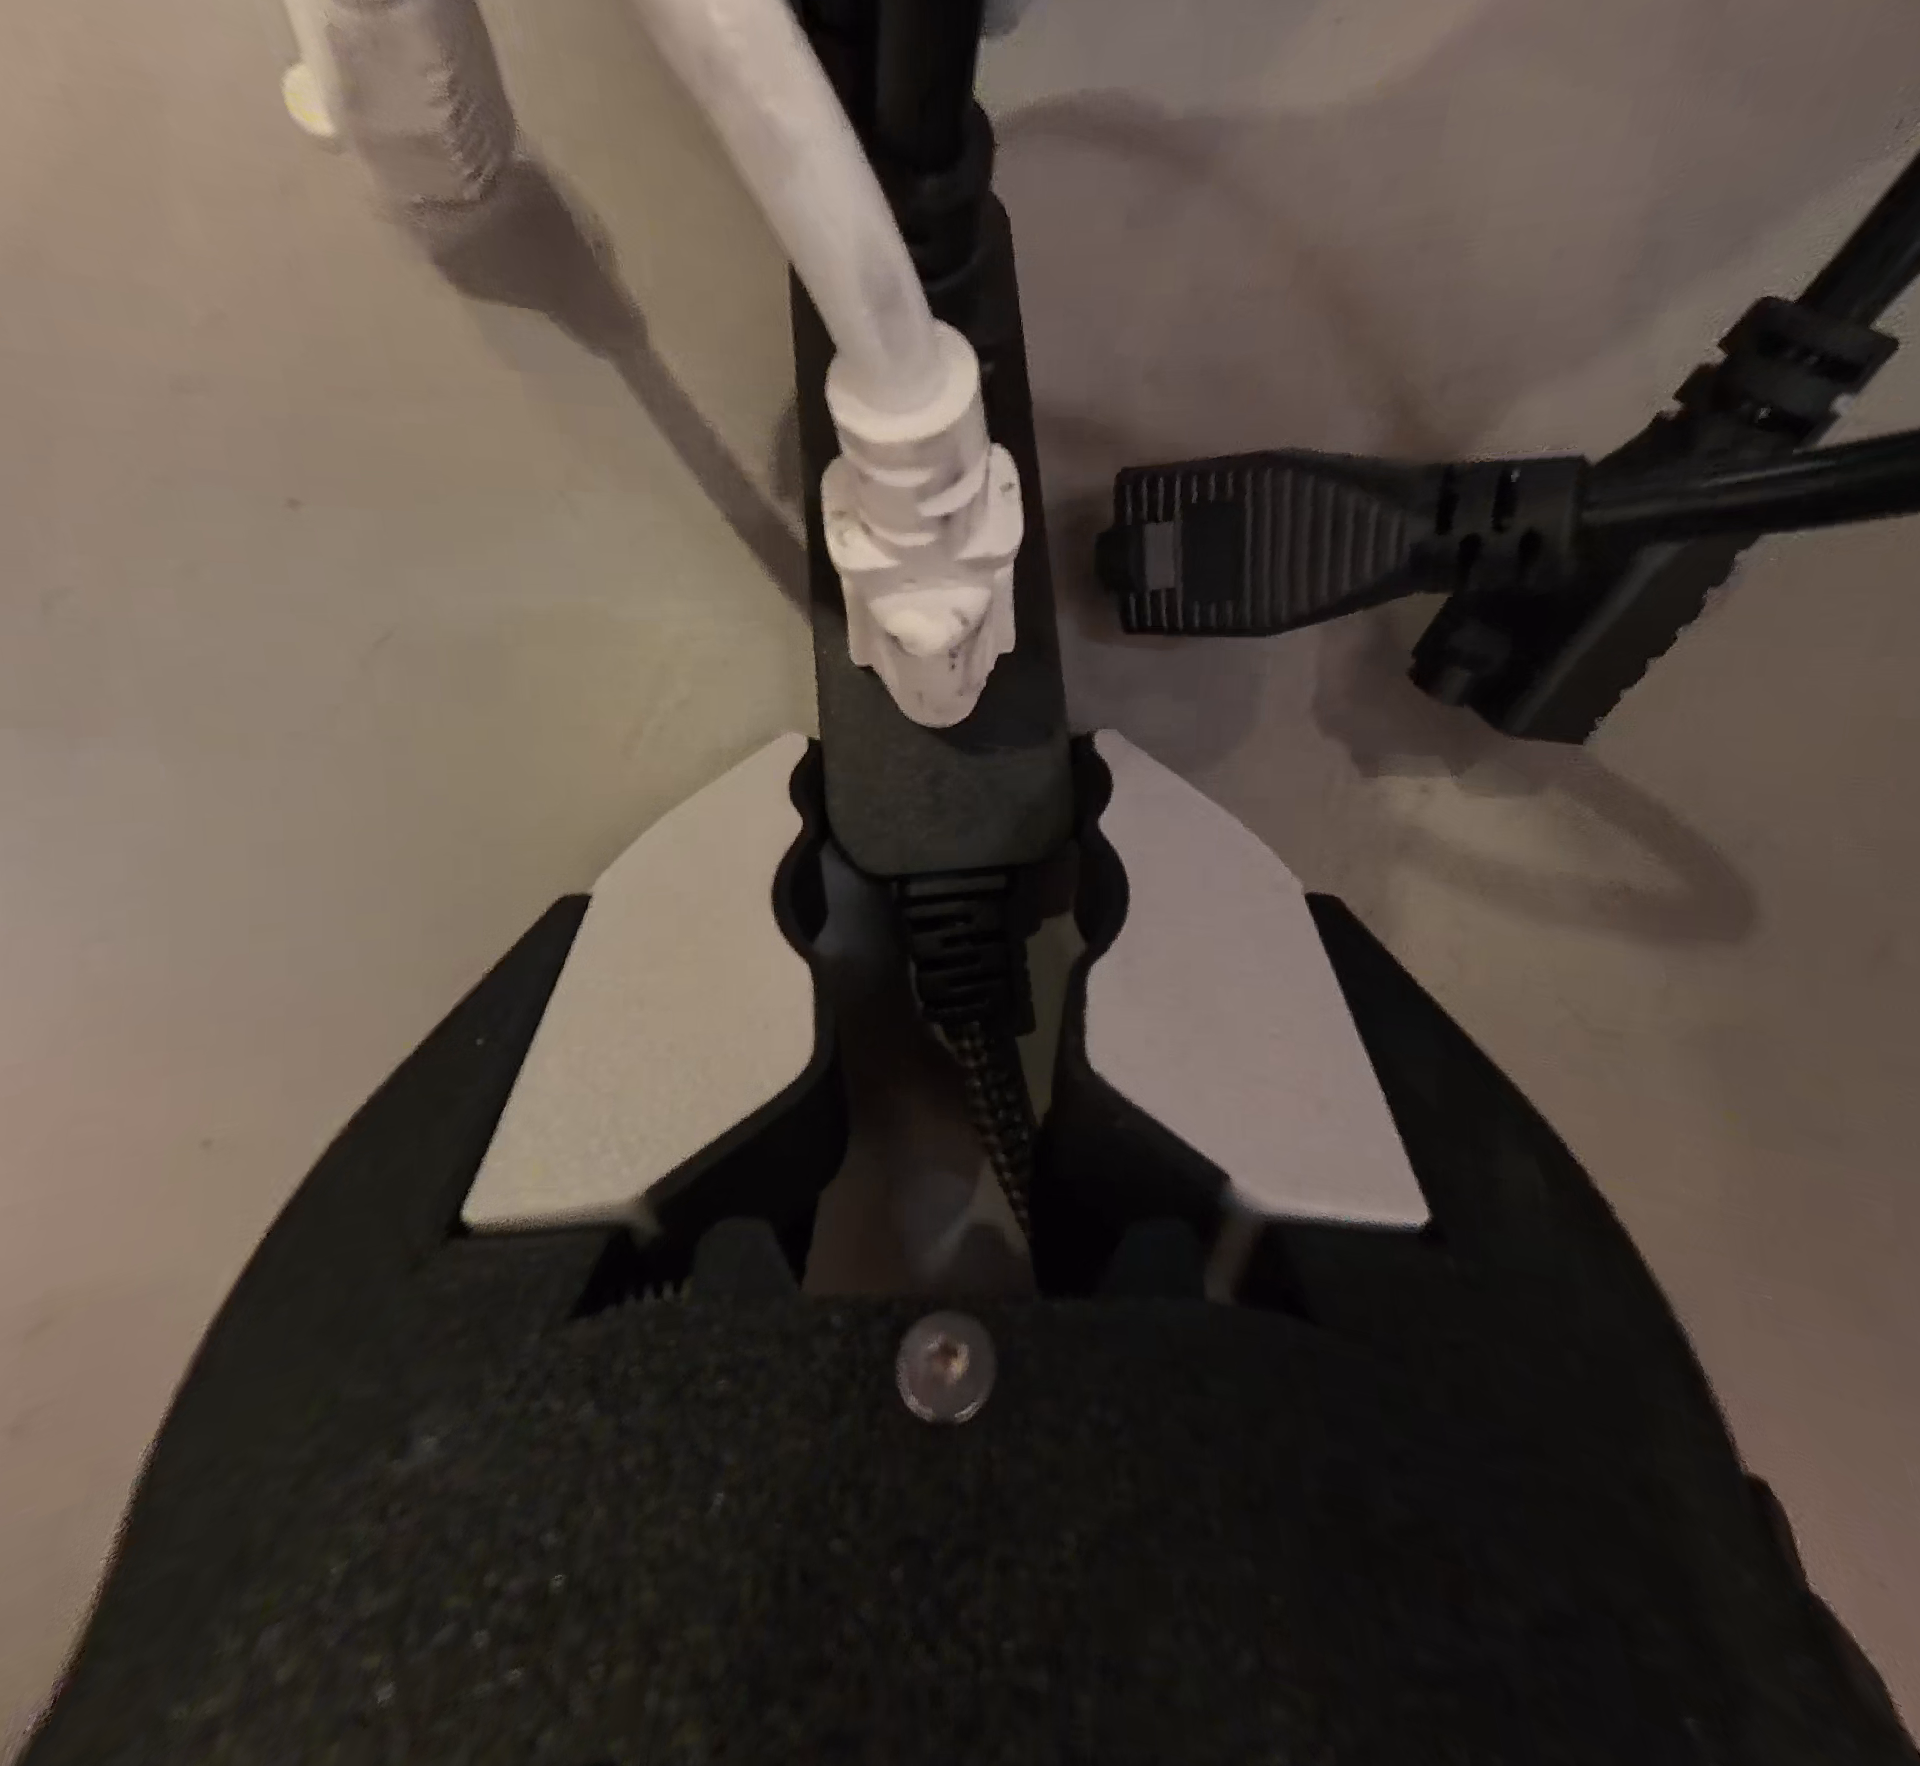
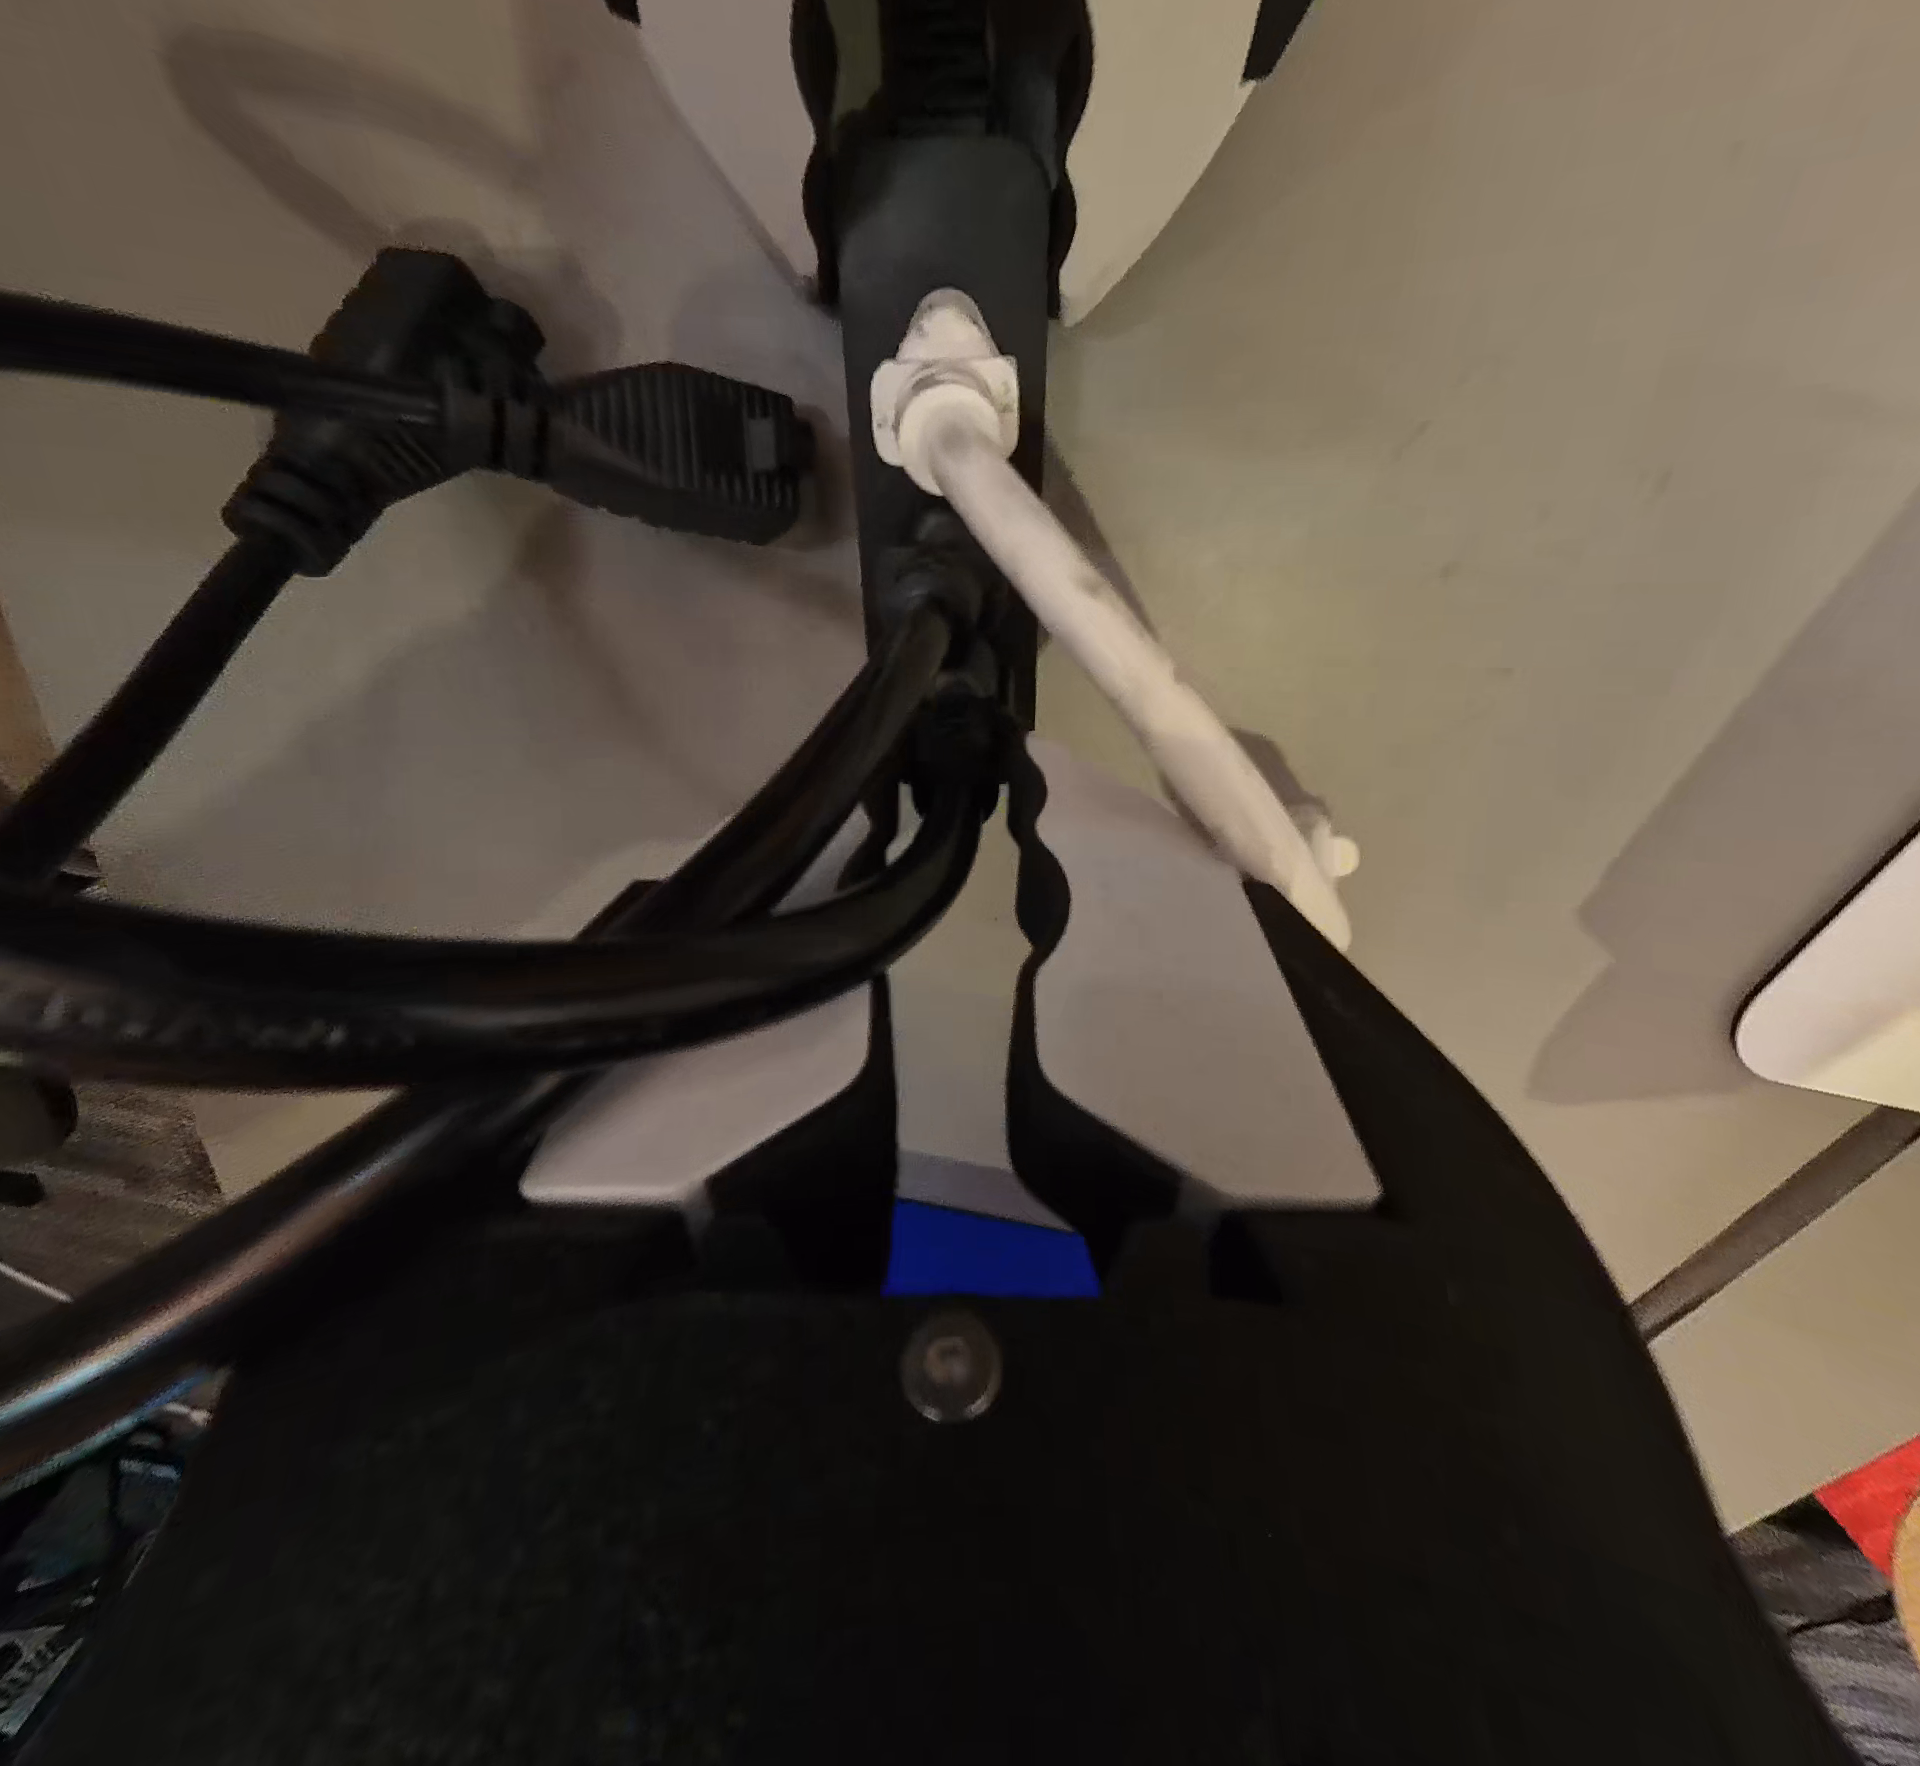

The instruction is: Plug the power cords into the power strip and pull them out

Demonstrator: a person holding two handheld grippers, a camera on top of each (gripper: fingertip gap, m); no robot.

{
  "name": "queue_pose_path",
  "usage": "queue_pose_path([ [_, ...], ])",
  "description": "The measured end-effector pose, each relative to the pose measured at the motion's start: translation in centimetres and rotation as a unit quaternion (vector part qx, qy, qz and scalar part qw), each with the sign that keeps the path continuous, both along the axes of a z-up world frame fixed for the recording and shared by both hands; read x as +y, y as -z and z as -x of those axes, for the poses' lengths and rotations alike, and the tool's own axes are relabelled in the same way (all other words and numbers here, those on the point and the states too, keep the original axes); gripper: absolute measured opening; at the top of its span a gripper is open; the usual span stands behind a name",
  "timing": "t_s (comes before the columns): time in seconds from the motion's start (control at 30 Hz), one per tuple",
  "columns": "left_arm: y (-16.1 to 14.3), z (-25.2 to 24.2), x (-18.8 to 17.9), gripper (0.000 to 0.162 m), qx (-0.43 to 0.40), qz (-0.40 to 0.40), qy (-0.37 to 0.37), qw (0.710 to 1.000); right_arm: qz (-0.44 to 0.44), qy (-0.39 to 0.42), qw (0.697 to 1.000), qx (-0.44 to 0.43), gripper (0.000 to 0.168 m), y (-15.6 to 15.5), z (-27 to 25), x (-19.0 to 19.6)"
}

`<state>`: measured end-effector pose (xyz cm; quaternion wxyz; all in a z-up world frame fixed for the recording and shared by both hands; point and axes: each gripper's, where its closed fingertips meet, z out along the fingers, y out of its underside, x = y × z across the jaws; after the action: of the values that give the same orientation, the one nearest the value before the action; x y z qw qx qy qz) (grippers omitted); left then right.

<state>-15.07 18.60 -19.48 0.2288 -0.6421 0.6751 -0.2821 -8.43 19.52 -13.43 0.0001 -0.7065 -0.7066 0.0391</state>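
Note:
A narrow black power strip (image 1: 935,781) lies on a pale table, also in the right wrist view (image 2: 935,262). My left gripper (image 1: 940,812) is shut on its near end, where a braided black cord leaves it. A white plug (image 1: 920,563) sits in the strip and also shows in the right wrist view (image 2: 945,386). Black plugs (image 2: 935,594) stand in the strip's other end. My right gripper (image 2: 961,781) is closed narrowly on the last black plug (image 2: 951,729), with black cords draped over its left finger. Two loose black plugs (image 1: 1247,553) (image 1: 1538,636) lie beside the strip.
The pale table (image 1: 312,677) carries the white cord, which runs off to the far left. A white flat object (image 2: 1829,1030) lies at the right edge. Black cords (image 2: 416,989) pile at the left over the table edge. A red thing (image 2: 1881,1498) shows below. One gripper's finger ends stand about 9 cm off the other's. Left tips and right tips are each some 30 cm from the white flat object (image 2: 1829,1030).

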Motion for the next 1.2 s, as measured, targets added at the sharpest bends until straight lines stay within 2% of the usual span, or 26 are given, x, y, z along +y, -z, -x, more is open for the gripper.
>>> queue_pose_path([
  [0.03, 0.0, 0.1, 0.1, 0.044, -0.001, 0.001, -0.003, 1.000, -0.004, -0.002, 1.000, 0.005, 0.019, 0.1, 0.1, 0.2],
  [0.17, 0.0, 0.2, 0.2, 0.045, -0.002, 0.001, -0.005, 1.000, -0.009, -0.003, 1.000, 0.015, 0.019, 0.0, 0.1, 0.4],
  [0.33, 0.0, 0.2, 0.2, 0.044, 0.000, 0.000, -0.008, 1.000, -0.020, -0.053, 0.998, 0.021, 0.018, 0.1, 0.1, 0.4],
  [0.47, 0.0, 0.2, 0.3, 0.044, 0.007, -0.006, -0.007, 1.000, -0.014, -0.035, 0.998, 0.041, 0.022, 0.5, 0.6, 0.1],
  [0.6, 0.0, 0.2, 0.2, 0.044, -0.001, -0.002, -0.006, 1.000, -0.008, -0.051, 0.999, 0.009, 0.022, 1.1, 0.6, -0.1],
  [0.73, -0.1, 0.1, 0.2, 0.045, -0.015, 0.012, -0.008, 1.000, -0.002, -0.062, 0.998, 0.015, 0.023, 0.8, 0.5, 0.2],
  [0.97, -0.1, 0.1, 0.3, 0.045, -0.008, 0.004, -0.013, 1.000, -0.031, -0.033, 0.995, 0.092, 0.011, -2.0, 0.8, 0.6],
  [1.2, -0.1, 0.1, 0.3, 0.044, -0.009, 0.005, -0.014, 1.000, -0.051, -0.034, 0.989, 0.134, 0.011, -1.9, 1.3, 0.6],
])
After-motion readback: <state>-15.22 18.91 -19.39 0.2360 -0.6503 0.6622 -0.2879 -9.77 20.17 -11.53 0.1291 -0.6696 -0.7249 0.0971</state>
